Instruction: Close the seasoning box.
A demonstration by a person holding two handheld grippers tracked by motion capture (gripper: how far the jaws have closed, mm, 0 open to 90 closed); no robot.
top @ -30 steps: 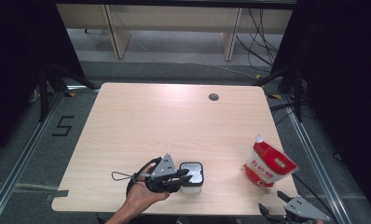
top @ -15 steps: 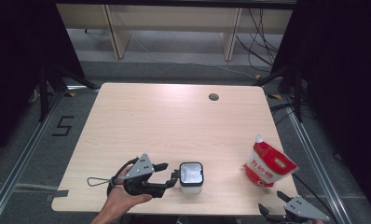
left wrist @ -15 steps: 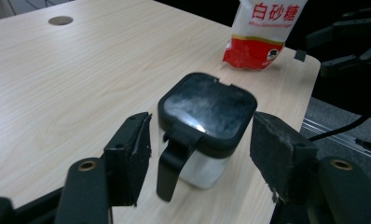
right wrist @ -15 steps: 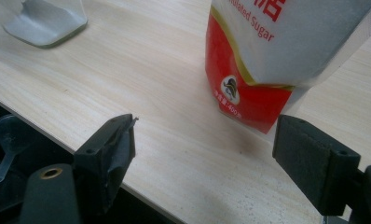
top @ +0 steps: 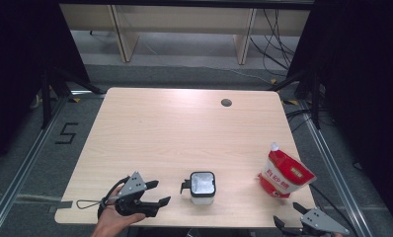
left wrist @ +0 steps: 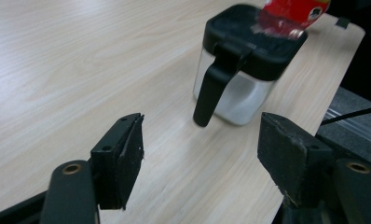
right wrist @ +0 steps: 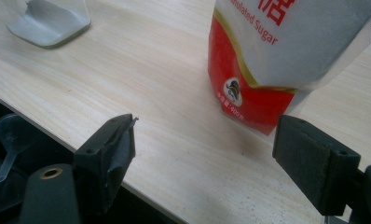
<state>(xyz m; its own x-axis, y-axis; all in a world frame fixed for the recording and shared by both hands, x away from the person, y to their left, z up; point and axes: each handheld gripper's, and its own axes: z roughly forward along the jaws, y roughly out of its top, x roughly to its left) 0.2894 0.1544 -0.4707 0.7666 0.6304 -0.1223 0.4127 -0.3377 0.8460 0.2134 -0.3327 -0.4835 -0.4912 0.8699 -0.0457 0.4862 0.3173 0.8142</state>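
A small clear jar (top: 203, 187) with a black lid and a black side handle stands on the pale wooden worktop (top: 184, 133), near its front edge. To the jar's left, apart from it, the left gripper (top: 155, 192) points toward it, jaws spread with nothing between them, having just been opening. A red and white sugar pouch (top: 283, 172) stands well to the jar's right. Beyond the pouch, at the front corner, the right gripper (top: 289, 213) is also spread and empty.
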